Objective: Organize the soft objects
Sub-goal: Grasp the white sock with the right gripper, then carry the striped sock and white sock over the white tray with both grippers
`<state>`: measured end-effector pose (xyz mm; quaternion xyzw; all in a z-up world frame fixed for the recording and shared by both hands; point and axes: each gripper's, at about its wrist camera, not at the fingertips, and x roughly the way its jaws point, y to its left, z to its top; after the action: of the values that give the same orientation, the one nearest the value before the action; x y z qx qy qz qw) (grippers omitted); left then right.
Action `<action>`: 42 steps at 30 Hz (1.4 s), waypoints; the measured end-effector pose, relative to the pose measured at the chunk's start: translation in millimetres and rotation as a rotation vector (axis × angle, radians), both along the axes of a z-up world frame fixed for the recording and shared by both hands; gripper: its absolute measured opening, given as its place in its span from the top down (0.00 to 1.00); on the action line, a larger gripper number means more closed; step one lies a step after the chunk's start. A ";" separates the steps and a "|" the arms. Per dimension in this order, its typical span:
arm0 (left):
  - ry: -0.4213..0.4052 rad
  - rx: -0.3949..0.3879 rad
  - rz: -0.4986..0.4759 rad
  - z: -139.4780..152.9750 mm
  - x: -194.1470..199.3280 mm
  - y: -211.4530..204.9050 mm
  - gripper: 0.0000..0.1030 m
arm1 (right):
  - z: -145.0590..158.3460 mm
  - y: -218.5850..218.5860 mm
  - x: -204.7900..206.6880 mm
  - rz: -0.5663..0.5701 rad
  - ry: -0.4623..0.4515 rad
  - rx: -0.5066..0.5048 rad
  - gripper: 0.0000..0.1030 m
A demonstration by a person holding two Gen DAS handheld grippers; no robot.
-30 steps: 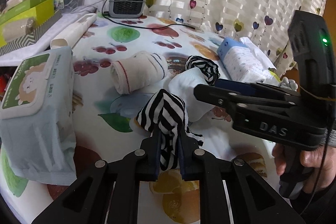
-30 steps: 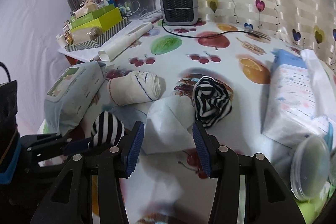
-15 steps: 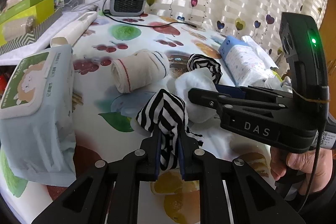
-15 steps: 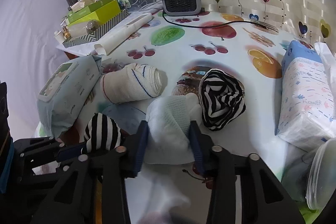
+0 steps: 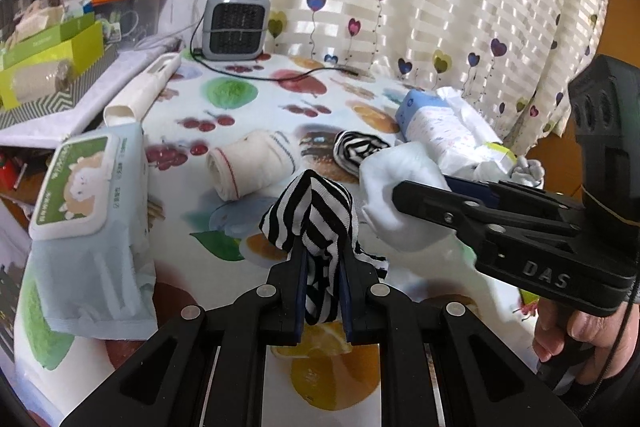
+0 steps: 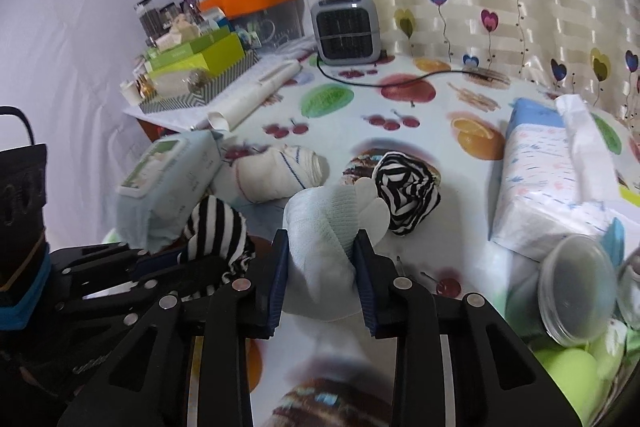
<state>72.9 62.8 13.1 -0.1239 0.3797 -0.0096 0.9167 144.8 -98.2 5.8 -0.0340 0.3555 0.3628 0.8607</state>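
My left gripper is shut on a black-and-white striped sock, which it holds a little above the fruit-print tablecloth. To its right, my right gripper has a white sock between its blue pads. The jaws are closing and the pads press into the fabric. The white sock is lifted off the cloth. A second striped sock, balled up, lies just behind it. A rolled cream sock lies further left.
A wet-wipes pack lies at the left edge and a tissue pack at the right. A grey heater with its cable stands at the back. A clear plastic tub sits near right. Boxes crowd the back left.
The right gripper's jaws closed in on the white sock and raised it off the cloth. The left gripper rose slightly with the striped sock.
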 end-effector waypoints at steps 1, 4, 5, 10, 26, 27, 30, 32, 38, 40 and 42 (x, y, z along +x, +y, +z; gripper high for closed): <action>-0.006 0.002 -0.003 2.7 -1.4 -1.6 0.87 | 2.8 -2.0 -2.9 -0.001 -0.005 0.007 0.69; -0.022 0.008 -0.012 10.9 -4.9 -6.8 0.87 | 10.5 -11.1 -11.9 -0.007 -0.018 0.026 0.69; -0.030 0.012 -0.017 14.3 -6.4 -9.2 0.87 | 13.2 -14.1 -15.0 -0.011 -0.023 0.030 0.69; -0.059 0.020 -0.044 27.7 -10.3 -21.8 0.87 | 25.3 -30.9 -28.8 -0.029 -0.048 0.056 0.69; -0.117 0.031 -0.143 51.9 -9.0 -63.5 0.87 | 45.2 -85.7 -52.0 -0.123 -0.104 0.099 0.68; -0.119 0.030 -0.149 52.7 -8.3 -66.1 0.87 | 45.6 -89.6 -52.4 -0.131 -0.105 0.100 0.68; -0.125 0.029 -0.166 54.9 -5.9 -73.8 0.87 | 46.9 -99.5 -52.4 -0.152 -0.108 0.105 0.69; -0.126 0.027 -0.176 55.6 -3.4 -78.3 0.87 | 47.7 -108.4 -52.3 -0.169 -0.109 0.109 0.68; -0.129 0.023 -0.199 58.0 4.7 -89.7 0.87 | 49.8 -129.1 -50.6 -0.215 -0.115 0.118 0.68; -0.132 0.024 -0.205 59.5 7.0 -92.1 0.87 | 50.8 -135.0 -49.5 -0.230 -0.116 0.120 0.68; -0.136 0.023 -0.212 60.8 9.4 -95.4 0.87 | 50.9 -139.1 -48.9 -0.240 -0.118 0.122 0.68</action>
<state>82.3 -32.6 73.9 -0.0713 0.3279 -0.1105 0.9355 95.8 -237.3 56.8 0.0400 0.2832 0.2755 0.9178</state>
